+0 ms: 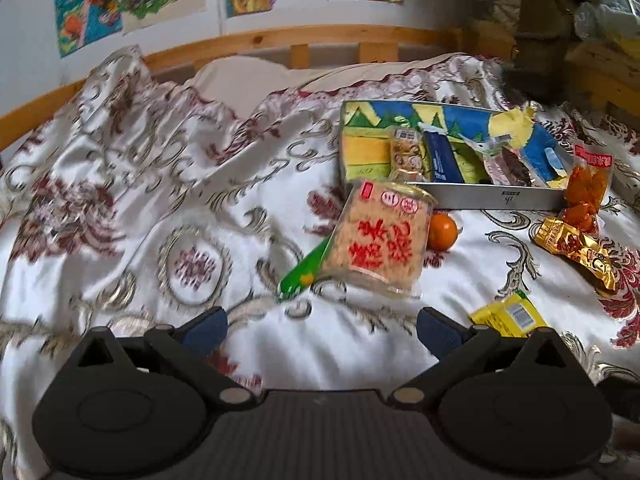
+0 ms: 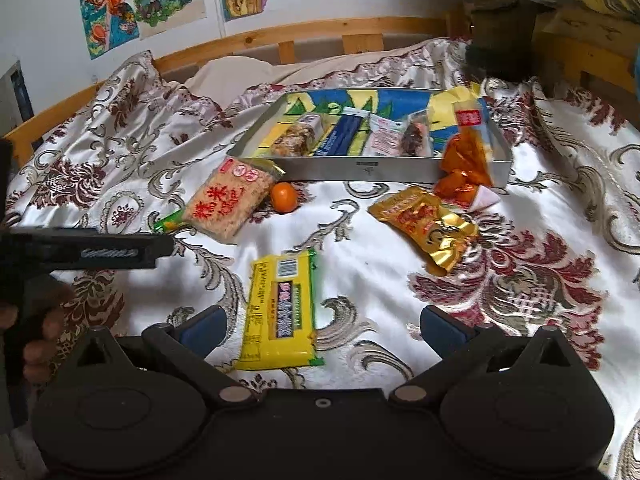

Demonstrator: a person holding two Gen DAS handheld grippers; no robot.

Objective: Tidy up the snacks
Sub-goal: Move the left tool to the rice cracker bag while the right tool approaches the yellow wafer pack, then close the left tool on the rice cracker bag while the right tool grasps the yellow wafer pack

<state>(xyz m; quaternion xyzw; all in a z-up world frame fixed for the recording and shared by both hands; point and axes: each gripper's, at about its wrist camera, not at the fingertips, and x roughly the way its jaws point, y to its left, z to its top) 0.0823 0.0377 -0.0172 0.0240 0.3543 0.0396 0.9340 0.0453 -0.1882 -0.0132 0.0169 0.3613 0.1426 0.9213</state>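
A shallow metal tray [image 2: 360,169] [image 1: 492,197] lies on the bed with several snack packets inside. An orange snack bag [image 2: 466,160] [image 1: 586,192] leans over its front right corner. On the bedspread lie a rice-cake pack with red characters [image 1: 378,236] [image 2: 226,202], a green packet [image 1: 302,274] half under it, a tangerine [image 1: 442,232] [image 2: 284,197], a gold packet [image 2: 426,228] [image 1: 576,250] and a yellow packet [image 2: 280,310] [image 1: 510,316]. My left gripper [image 1: 322,330] is open, just short of the rice-cake pack. My right gripper [image 2: 322,328] is open around the yellow packet's near end.
The left gripper's body [image 2: 80,252] and the hand holding it sit at the left edge of the right wrist view. A wooden bed rail [image 2: 280,34] runs along the wall with posters. A dark post [image 2: 500,20] stands behind the tray at right.
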